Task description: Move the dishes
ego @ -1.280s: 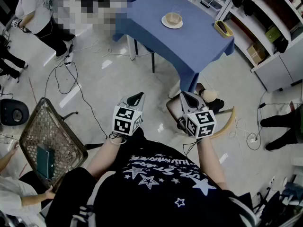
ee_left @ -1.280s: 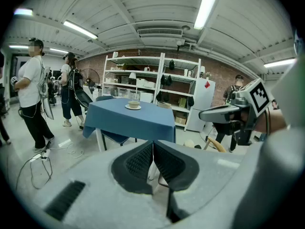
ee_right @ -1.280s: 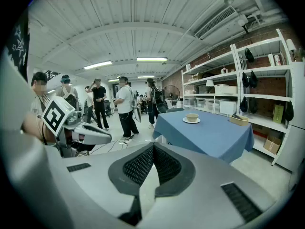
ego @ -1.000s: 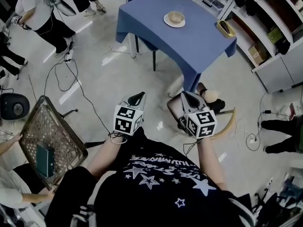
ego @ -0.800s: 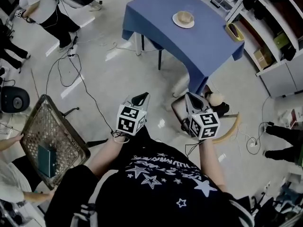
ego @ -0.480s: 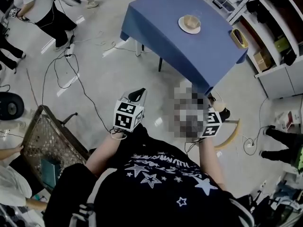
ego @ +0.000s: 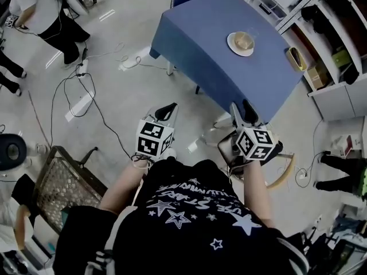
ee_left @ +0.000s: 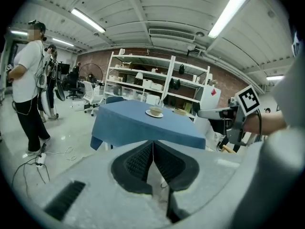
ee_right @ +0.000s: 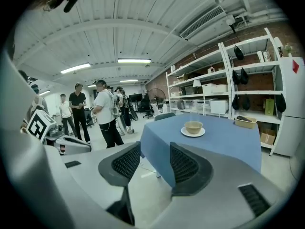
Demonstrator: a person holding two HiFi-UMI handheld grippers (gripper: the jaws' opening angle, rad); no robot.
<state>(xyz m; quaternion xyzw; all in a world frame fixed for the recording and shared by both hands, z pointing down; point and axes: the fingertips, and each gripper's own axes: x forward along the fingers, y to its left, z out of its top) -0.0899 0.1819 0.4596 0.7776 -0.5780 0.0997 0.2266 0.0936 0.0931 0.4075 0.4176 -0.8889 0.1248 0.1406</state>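
The left gripper [ego: 166,109] sits left of centre in the head view, its marker cube toward the camera and its tip pointing to the top of the frame. In the left gripper view its two ribbed jaws meet in one line at the centre, with nothing between them. The right gripper [ego: 242,106] is level with it at centre right, its tip just below the near edge of the table [ego: 195,36]. Its jaws have just been opening. In the right gripper view they stand apart at lower centre, and only floor and the table's hanging blue cloth show through the gap, so it grips nothing.

The dishes are well apart from both grippers. A tan bowl [ego: 241,39] stands on a pale plate [ego: 233,46] in the upper right of the head view, on the far half of the blue-covered table. The right gripper view shows the pair right of centre, above the right-hand jaw. The left gripper view shows them small, just above centre. A yellowish tray [ego: 297,58] lies at the table's right edge, away from the plate.

White shelving [ego: 335,22] fills the upper right corner. Black cables [ego: 86,93] trail over the pale floor [ego: 132,90] at the left. A wire basket [ego: 60,182] sits at lower left. A person in a white top [ego: 34,4] stands at the upper left corner.
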